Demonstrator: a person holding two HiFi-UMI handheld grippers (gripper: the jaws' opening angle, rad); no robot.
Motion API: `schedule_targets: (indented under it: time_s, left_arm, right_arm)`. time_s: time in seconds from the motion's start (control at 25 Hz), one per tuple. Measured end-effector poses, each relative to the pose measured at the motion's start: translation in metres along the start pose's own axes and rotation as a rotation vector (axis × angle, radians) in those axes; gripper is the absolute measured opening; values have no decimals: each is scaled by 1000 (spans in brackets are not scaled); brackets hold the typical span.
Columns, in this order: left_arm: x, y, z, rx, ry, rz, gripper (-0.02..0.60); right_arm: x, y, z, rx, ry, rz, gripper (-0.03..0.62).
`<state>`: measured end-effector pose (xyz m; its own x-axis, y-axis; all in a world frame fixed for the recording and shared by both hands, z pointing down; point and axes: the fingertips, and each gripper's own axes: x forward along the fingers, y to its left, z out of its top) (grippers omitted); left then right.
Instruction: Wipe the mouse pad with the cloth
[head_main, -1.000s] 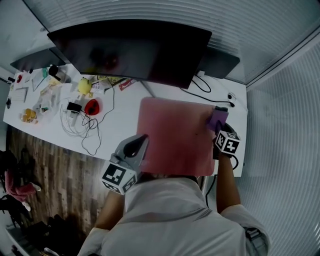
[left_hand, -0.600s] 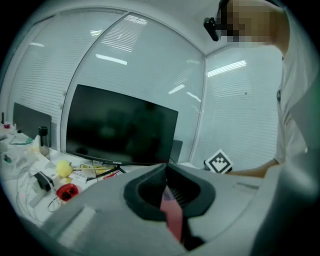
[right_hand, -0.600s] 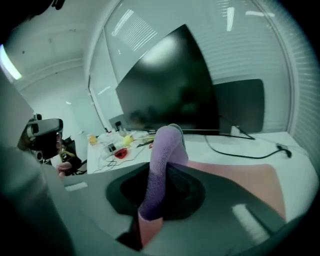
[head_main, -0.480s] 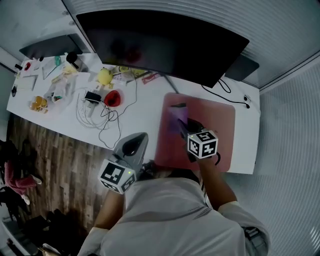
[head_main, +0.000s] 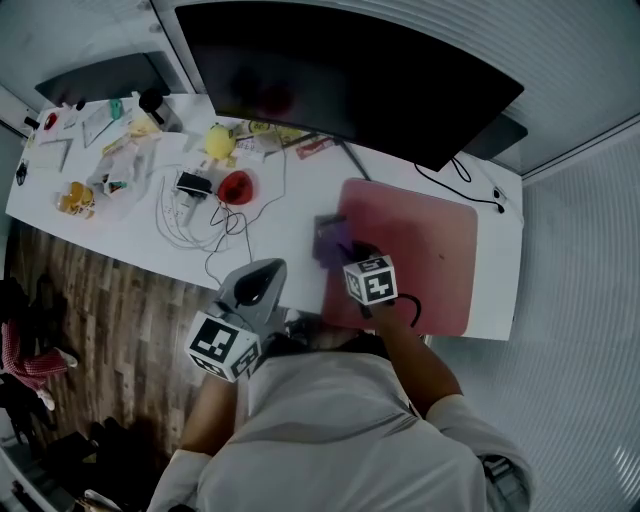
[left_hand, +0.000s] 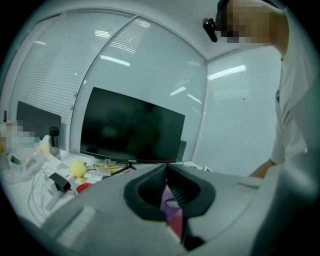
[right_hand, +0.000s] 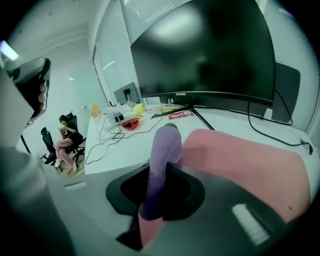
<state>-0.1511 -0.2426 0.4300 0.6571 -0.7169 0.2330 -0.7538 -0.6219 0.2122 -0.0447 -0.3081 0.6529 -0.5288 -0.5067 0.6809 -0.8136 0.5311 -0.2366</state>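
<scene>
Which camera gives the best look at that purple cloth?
The right gripper view: the purple cloth stands large, clamped in the right gripper at the mouse pad's edge. The head view shows only a small purple patch there. The left gripper view shows a sliver past its jaws.

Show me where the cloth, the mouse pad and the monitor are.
cloth (right_hand: 161, 160): right gripper view, middle of the purple fold.
mouse pad (head_main: 435, 250): head view, its bare middle.
monitor (head_main: 350, 80): head view, its dark screen.
</scene>
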Motion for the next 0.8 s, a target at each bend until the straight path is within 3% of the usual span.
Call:
schedule_targets:
  time_s: [0.28,0.64,0.8]
  left_arm:
    - [51,-60,-5,-1,14,-26,2]
    - [128,-174,-25,6,34,-96,2]
    - [148,-212,-31,8,35,-109,3]
  right_arm:
    - [-46,-84,-47,62,17,-81,54]
    - [-147,-222,-129,166,7,-213,54]
    - [-195,-282,-162,165,19,-306,54]
